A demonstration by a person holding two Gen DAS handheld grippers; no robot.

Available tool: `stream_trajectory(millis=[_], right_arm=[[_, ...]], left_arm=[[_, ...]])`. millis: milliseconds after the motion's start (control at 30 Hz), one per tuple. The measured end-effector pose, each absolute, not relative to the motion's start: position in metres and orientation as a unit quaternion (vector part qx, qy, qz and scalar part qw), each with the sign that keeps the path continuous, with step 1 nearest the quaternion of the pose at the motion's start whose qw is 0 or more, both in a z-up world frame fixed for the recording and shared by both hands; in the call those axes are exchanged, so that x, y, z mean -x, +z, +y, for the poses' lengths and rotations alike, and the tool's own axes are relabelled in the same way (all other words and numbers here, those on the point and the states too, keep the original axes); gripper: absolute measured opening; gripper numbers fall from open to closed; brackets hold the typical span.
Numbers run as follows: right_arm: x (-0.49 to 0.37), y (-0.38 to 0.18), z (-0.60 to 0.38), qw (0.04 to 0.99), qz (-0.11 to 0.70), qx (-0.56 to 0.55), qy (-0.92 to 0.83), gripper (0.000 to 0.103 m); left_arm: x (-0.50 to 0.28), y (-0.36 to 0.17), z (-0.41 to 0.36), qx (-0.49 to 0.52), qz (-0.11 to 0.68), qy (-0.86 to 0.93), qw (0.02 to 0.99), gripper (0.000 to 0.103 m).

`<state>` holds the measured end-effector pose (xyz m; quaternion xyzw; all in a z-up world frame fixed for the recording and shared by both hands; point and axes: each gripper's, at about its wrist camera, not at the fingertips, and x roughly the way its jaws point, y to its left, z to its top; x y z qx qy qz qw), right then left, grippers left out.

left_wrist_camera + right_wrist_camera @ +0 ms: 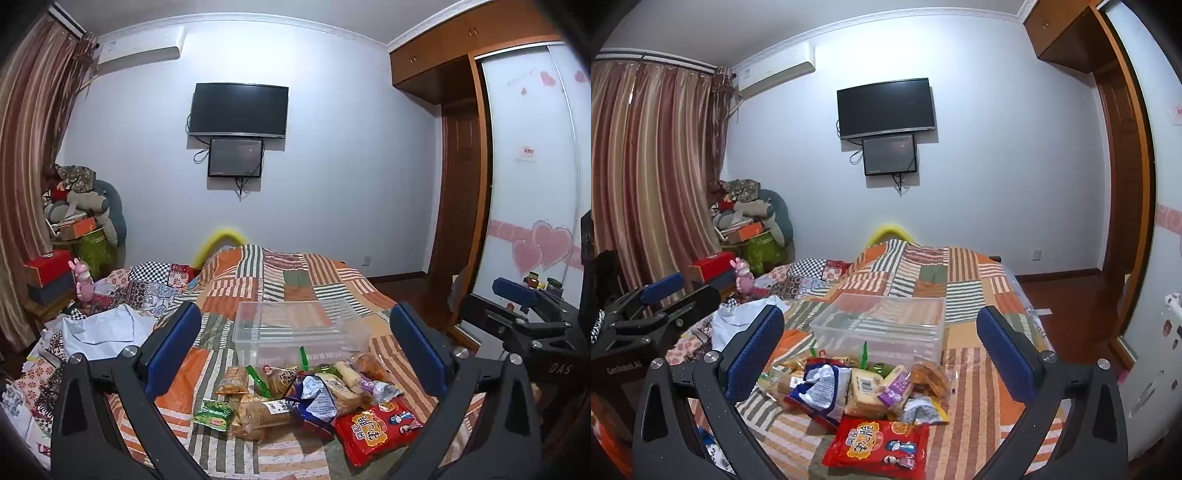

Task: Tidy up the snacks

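Hovering above the near end of the bed, the left tongs [295, 343] stand with jaws wide apart and grip nothing. The right tongs [881, 345] are likewise spread wide and empty, level with the left pair and just beside it.

Between each pair of jaws, in both wrist views, lies the snack pile [310, 395]: a loose heap of wrapped packets resting on the patchwork quilt [280, 280]. Nearest the tongs is a red packet [877, 446], lying flat at the front edge of the heap. Behind it sit a crumpled blue-and-white bag [822, 391], a wrapped bread loaf [866, 391], a purple packet [895, 389] and a green packet [214, 415].

Just behind the heap stands a clear plastic box [886, 325], upright, lid absent, with nothing visible inside it.

Status: no snack has been placed in the box; the sorting appears not yet begun. Remaining work, by this reading, is the transfer of every packet from quilt to box. The red packet is the most accessible first item.
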<state>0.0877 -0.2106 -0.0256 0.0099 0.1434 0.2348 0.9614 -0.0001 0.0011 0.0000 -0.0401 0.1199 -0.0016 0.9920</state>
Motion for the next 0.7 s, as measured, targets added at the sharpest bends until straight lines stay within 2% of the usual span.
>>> stream_trajectory(millis=[700], right_arm=[[-0.0883, -0.0271, -0.2078, 0.96, 0.145, -0.014, 0.239, 0.103]], left_arm=[[-0.0016, -0.0001, -0.0022, 0.034, 0.112, 0.003, 0.993, 0.103]])
